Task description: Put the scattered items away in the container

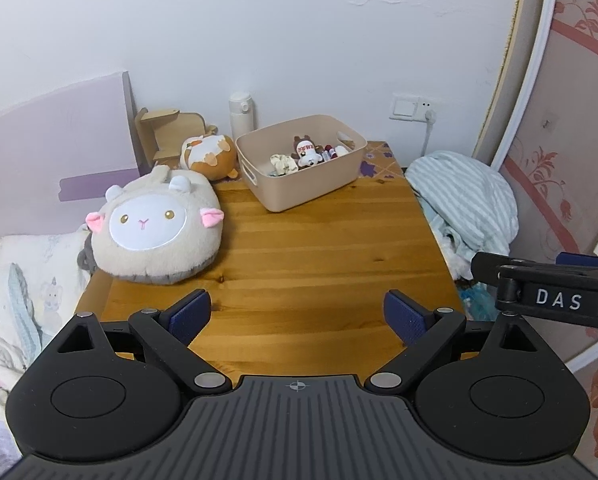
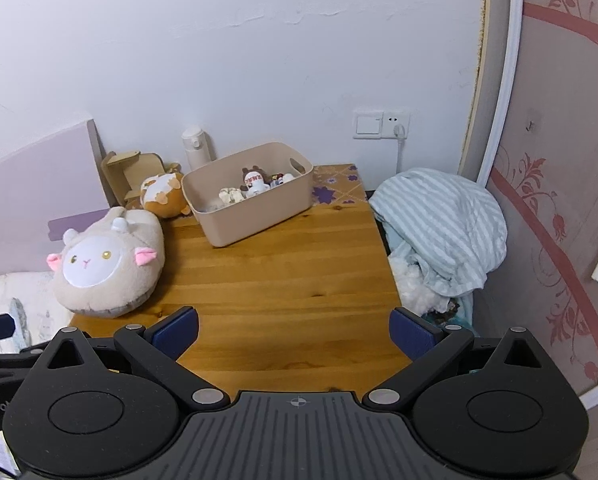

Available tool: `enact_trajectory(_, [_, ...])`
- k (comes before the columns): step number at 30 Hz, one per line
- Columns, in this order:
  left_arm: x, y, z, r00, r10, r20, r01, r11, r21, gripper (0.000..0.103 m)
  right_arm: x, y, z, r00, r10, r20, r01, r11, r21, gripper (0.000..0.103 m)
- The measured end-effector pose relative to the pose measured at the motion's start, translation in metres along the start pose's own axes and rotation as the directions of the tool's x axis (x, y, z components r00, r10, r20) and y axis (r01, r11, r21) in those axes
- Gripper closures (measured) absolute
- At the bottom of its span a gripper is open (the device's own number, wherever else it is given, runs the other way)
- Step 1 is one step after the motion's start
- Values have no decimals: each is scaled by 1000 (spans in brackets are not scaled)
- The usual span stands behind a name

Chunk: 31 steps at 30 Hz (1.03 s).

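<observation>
A beige plastic bin (image 1: 311, 184) (image 2: 259, 216) stands at the far end of the wooden table (image 1: 299, 248) (image 2: 283, 272). Inside it lie a small brown-and-white plush figure (image 1: 306, 152) (image 2: 254, 182), a cream scrunchie (image 1: 283, 165) (image 2: 230, 195) and a few small items. My left gripper (image 1: 297, 316) hovers open over the near table edge, nothing between its blue pads. My right gripper (image 2: 295, 330) is open too, above the table's near right part. Both are far from the bin.
A large sheep plush (image 1: 155, 226) (image 2: 107, 264) rests on the table's left edge, an orange-and-white plush (image 1: 209, 156) (image 2: 163, 194) behind it. A white bottle (image 1: 241, 114) stands by the wall. Striped bedding (image 1: 463, 196) (image 2: 443, 224) is heaped right of the table.
</observation>
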<state>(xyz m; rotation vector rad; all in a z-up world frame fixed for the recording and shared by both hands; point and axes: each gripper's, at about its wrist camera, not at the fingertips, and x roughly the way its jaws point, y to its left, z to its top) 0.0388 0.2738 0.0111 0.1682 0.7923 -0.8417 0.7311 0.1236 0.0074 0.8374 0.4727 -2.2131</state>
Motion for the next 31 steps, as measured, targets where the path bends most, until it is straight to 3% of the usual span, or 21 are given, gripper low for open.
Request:
enact_trajectory(16, [-29, 4, -27, 999, 16, -30, -17, 1000, -11, 8, -42, 3, -31, 1000, -13, 11, 13, 1000, -10, 0])
enact_trajectory(31, [-22, 5, -29, 998, 20, -57, -20, 1000, -1, 8, -33, 4, -34, 999, -17, -45, 16, 1000, -19, 0])
